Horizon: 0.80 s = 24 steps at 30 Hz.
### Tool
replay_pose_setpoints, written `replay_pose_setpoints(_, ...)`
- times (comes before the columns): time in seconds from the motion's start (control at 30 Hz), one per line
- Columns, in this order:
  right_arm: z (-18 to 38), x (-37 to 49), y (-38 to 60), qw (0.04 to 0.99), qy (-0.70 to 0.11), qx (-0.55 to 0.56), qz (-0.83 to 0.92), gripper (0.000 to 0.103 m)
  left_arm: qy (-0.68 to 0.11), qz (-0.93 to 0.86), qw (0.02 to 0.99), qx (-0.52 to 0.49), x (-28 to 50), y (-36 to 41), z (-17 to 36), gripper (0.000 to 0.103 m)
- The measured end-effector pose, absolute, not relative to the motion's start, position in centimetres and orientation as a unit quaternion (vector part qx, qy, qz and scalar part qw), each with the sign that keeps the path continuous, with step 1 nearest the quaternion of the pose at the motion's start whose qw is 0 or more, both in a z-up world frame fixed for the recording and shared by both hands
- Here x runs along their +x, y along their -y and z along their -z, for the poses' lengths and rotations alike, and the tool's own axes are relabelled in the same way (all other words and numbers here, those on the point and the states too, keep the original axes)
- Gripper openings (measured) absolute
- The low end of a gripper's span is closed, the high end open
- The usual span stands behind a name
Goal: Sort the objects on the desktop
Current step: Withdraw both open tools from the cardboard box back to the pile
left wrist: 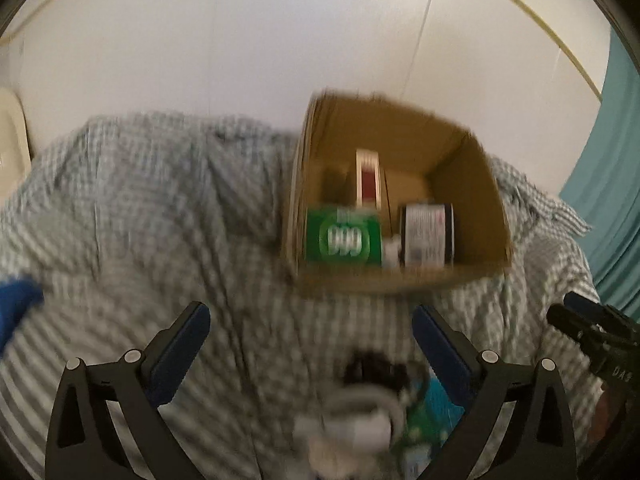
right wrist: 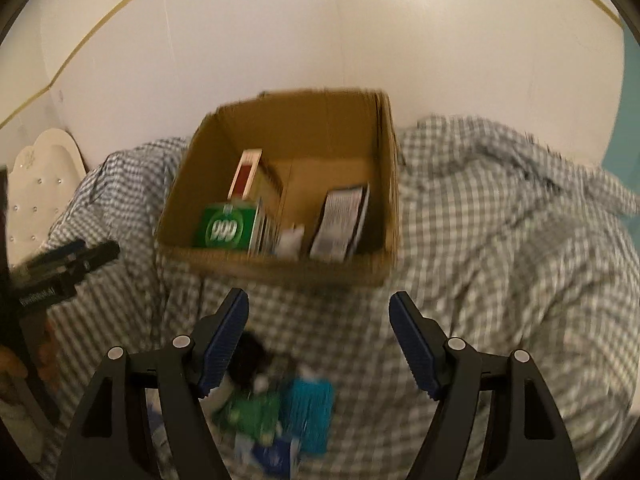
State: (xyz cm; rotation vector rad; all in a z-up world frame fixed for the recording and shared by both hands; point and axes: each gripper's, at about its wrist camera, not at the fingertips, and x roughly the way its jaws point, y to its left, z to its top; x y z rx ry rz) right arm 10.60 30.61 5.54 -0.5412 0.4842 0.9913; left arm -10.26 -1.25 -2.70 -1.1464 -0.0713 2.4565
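Observation:
An open cardboard box (left wrist: pixel 472 184) stands on the checked cloth; it also shows in the right wrist view (right wrist: pixel 384 184). Inside are a green "999" box (left wrist: pixel 342 236) (right wrist: pixel 226 230), a red-and-white box (left wrist: pixel 368 180) (right wrist: pixel 246 174) and a dark package with a white label (left wrist: pixel 426 236) (right wrist: pixel 340 218). My left gripper (left wrist: pixel 310 320) is open and empty, above a blurred white object (left wrist: pixel 352 420) and small green and blue packets (left wrist: pixel 428 412). My right gripper (right wrist: pixel 318 310) is open and empty, above a teal packet (right wrist: pixel 312 412), a green packet (right wrist: pixel 252 412) and a black object (right wrist: pixel 248 360).
The grey-and-white checked cloth (right wrist: pixel 500 240) covers the table up to a white wall. A teal curtain (left wrist: pixel 616 160) hangs at right. A cream chair back (right wrist: pixel 44 176) stands at left. A blue object (left wrist: pixel 16 304) lies at the left edge.

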Motion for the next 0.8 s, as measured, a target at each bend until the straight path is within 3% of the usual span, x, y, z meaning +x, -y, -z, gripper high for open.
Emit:
replay_pose_setpoints(0.43,-3.2,7.5,-26.4,0.812,-0.245,-0.273,-0.453,0.073,-0.010,-0.866,0.225,-0.447,-4.5,2.4,5.6,0.103)
replay_pose_setpoints(0.8,0.2,8.5,-27.3,0.792,-0.287,-0.303,-0.446,0.073,-0.064,-0.833,0.274,-0.476,-3.8,-1.7,8.7,0.103)
